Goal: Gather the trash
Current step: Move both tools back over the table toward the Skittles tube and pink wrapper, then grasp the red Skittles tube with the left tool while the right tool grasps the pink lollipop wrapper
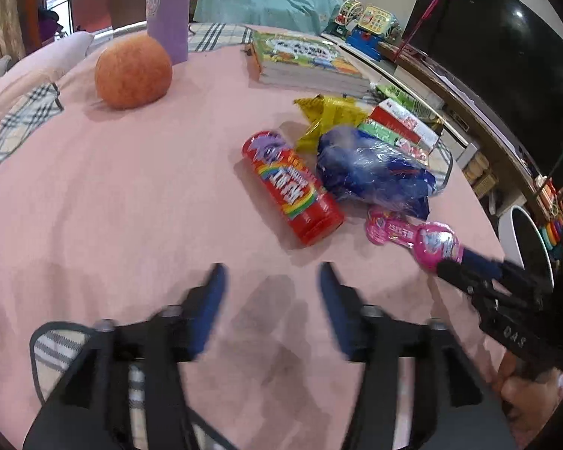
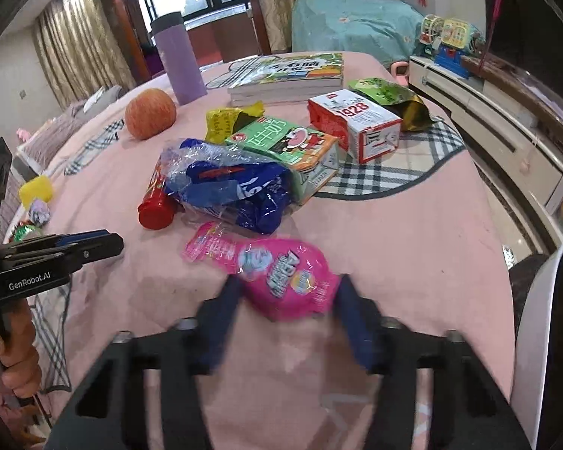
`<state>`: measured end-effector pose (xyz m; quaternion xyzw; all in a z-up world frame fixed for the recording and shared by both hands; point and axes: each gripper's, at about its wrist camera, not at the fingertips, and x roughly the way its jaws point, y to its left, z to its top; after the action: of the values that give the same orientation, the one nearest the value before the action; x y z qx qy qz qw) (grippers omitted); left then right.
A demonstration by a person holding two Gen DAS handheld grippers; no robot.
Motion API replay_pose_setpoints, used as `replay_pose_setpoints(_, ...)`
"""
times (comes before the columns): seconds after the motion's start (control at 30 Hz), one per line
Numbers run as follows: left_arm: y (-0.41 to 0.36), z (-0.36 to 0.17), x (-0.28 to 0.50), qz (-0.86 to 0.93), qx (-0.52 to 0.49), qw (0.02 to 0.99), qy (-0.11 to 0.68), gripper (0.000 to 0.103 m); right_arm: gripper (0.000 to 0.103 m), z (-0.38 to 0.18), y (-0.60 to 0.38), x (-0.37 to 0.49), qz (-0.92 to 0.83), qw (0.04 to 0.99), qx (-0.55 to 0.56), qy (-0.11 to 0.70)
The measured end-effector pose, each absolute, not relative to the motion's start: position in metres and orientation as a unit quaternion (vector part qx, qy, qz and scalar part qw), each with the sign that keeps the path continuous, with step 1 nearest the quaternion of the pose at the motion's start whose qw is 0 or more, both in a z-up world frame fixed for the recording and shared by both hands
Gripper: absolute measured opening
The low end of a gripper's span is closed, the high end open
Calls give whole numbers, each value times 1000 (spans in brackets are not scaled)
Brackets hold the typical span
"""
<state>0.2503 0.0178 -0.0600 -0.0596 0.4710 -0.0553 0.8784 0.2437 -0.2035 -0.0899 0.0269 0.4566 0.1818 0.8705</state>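
On the pink tablecloth (image 2: 413,232), your right gripper (image 2: 287,292) clasps the pink wrapper (image 2: 281,273) at its bulging end. It's light, crinkly and slippery, so pinch gently there. Your left gripper (image 1: 272,281) is released, holding nothing.

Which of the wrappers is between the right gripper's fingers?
The pink wrapper, nearest the right gripper; the blue wrapper and yellow wrapper lie farther away.

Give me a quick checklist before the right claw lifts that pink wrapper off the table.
1. Pink wrapper sits between the right claw fingers: ok.
2. Pads firmly pressing on it: cannot tell; the fingers are blurred.
3. Wrapper free of the blue bag: cannot tell; its far end lies close to the bag.
4. Left claw empty and apart from the wrapper: ok.
5. Red tube clear of the lift path: ok.
6. Trash bin in view: not ok.
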Motion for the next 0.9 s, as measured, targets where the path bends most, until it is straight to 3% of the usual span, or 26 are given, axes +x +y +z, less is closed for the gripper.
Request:
replay_pose_setpoints(0.07, 8, -57, 256, -48, -53, 882, 465, 68, 30, -89, -213, 238, 183, 871, 48, 454)
replay_pose_setpoints(0.13, 1, -58, 263, -40, -49, 882, 466, 76, 6, -91, -222, 233, 176, 871, 66, 455)
replay_pose_setpoints(0.37, -7, -74, 290, 12, -48, 882, 468, 75, 5, -95, -235, 222, 196, 861, 110, 457)
replay_pose_setpoints(0.43, -3, -78, 292, 22, -56, 882, 467, 55, 9, -95, -232, 221, 207, 859, 106, 456)
replay_pose_setpoints(0.53, 4, -77, 288, 26, -59, 887, 458, 33, 10, -97, -237, 224, 219, 851, 128, 460)
replay_pose_setpoints(0.67, 19, -75, 271, 5, -85, 883, 461, 33, 8, -98, -246, 226, 217, 847, 150, 461)
replay_pose_setpoints(0.77, 24, -72, 251, -21, -80, 879, 469, 33, 20, -91, -242, 222, 207, 859, 130, 449)
replay_pose_setpoints(0.83, 27, -70, 236, -45, -66, 878, 472, 33, 50, -86, -238, 224, 206, 867, 108, 442)
replay_pose_setpoints(0.9, 30, -70, 226, -62, -57, 875, 477, 33, 56, -79, -230, 229, 200, 878, 62, 431)
